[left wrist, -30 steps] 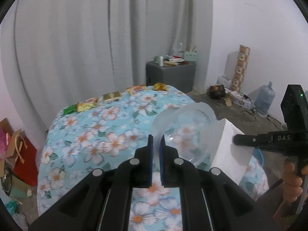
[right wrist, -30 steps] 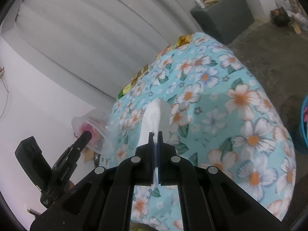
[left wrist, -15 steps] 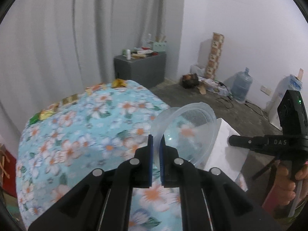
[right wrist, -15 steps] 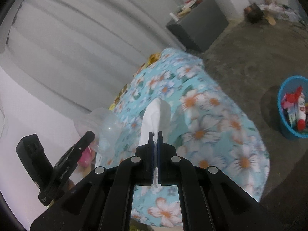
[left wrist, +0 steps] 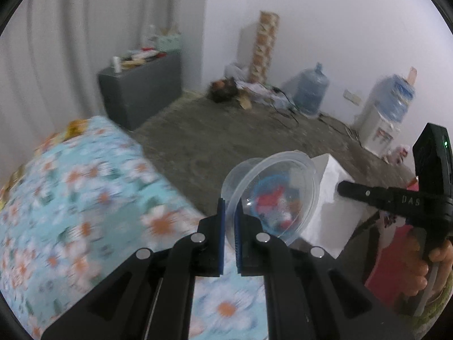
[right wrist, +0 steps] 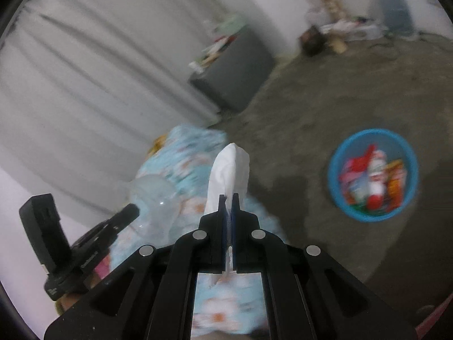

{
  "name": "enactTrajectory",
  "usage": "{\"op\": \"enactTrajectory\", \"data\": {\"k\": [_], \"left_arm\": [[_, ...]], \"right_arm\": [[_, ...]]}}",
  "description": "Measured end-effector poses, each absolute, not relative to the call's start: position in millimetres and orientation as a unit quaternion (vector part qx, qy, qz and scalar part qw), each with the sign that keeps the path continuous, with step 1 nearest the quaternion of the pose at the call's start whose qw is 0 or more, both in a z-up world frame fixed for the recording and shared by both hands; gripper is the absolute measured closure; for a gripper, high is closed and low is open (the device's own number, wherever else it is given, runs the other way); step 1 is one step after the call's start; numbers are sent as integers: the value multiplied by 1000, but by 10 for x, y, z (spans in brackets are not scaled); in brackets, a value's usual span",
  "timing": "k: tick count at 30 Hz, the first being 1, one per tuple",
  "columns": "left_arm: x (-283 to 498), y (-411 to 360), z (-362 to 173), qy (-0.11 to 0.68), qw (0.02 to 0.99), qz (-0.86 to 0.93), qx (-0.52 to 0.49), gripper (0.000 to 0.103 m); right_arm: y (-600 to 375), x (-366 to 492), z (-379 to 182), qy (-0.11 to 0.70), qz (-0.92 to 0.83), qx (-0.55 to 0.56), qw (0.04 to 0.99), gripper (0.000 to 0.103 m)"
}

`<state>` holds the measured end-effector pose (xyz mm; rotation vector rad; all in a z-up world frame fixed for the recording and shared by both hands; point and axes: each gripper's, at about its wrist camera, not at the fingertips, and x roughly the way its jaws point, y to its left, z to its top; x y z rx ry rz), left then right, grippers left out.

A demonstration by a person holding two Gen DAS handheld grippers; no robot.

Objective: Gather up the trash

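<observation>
My left gripper (left wrist: 230, 212) is shut on the rim of a clear plastic bowl (left wrist: 276, 195), held up in the air beyond the table's edge. My right gripper (right wrist: 228, 206) is shut on a white tissue (right wrist: 230, 170) that stands up from its jaws. The tissue also shows in the left wrist view (left wrist: 334, 206), just right of the bowl, with the right gripper (left wrist: 344, 188) beside it. The bowl (right wrist: 154, 201) and the left gripper (right wrist: 131, 212) show at the left in the right wrist view. A blue basket (right wrist: 337, 198) full of trash stands on the floor to the right.
The table with the floral cloth (left wrist: 70, 198) lies to the left and below. A grey cabinet (left wrist: 141, 87) stands by the curtain. Water jugs (left wrist: 311, 90) and clutter (left wrist: 226, 87) line the far wall. The floor (right wrist: 297, 113) is bare concrete.
Both grippers have swung right, away from the table, with the bowl and tissue still held. The floor and the blue basket have come into view.
</observation>
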<state>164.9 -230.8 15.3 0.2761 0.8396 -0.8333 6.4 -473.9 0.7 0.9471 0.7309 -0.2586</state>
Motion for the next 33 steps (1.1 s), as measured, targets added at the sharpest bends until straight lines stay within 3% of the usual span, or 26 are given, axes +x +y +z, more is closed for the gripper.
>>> {"op": "enactTrajectory", "data": {"k": [9, 17, 18, 19, 20, 21, 24, 33], "left_arm": [[1789, -3539, -699, 483, 752, -403, 196, 98], [1999, -4289, -1282, 545, 711, -400, 194, 97], [2020, -4371, -1348, 550, 708, -402, 188, 94], [2041, -4443, -1405, 555, 703, -405, 183, 75], [2052, -4524, -1479, 562, 698, -406, 183, 52], [2063, -4580, -1533, 562, 701, -399, 185, 49], [2095, -4646, -1574, 558, 710, -389, 181, 48], [2121, -4314, -1125, 525, 738, -401, 138, 43]], "right_arm": [[-5502, -205, -773, 398, -228, 465, 757, 101], [-5967, -86, -1356, 435, -278, 456, 725, 98], [-6025, -39, -1428, 436, -280, 452, 726, 94], [-6065, 11, -1497, 443, -283, 446, 725, 91], [-6102, 67, -1589, 453, -287, 438, 721, 78], [-6114, 102, -1656, 459, -291, 433, 719, 65], [-6125, 202, -1833, 475, -306, 419, 711, 57], [-5987, 130, -1685, 454, -306, 413, 728, 51]]}}
